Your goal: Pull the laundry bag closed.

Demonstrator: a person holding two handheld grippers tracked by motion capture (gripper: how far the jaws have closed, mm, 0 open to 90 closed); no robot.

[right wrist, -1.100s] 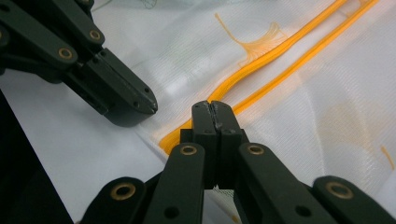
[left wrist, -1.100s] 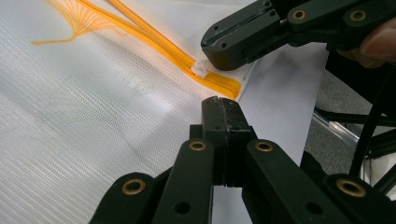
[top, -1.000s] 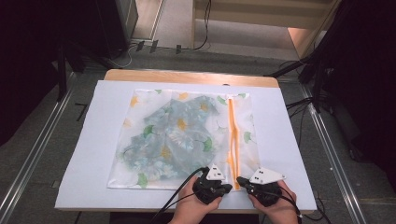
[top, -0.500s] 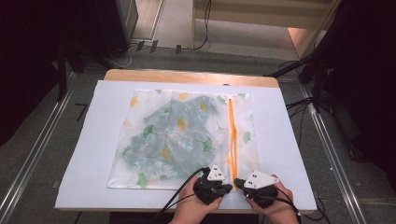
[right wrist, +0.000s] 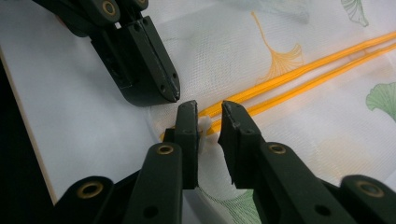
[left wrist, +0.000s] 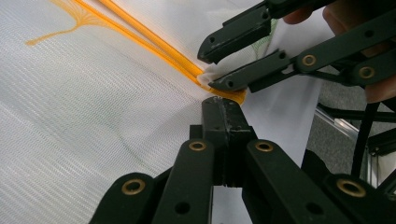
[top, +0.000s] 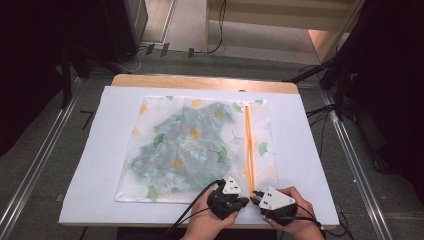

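Mesh bag (top: 195, 145) zipper (right wrist: 299, 70) not yet moved. Left gripper (left wrist: 223, 105) clamped on fabric beside zipper end; right gripper (right wrist: 210, 122) parted, white pull tab (right wrist: 204, 125) between fingers, ungrasped.

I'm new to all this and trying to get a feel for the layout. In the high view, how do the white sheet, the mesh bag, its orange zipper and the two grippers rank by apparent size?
1. white sheet
2. mesh bag
3. orange zipper, long but thin
4. left gripper and right gripper: they look alike, so I won't rank them.

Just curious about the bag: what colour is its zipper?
Orange, on a white mesh bag; the zipper shows best in the right gripper view.
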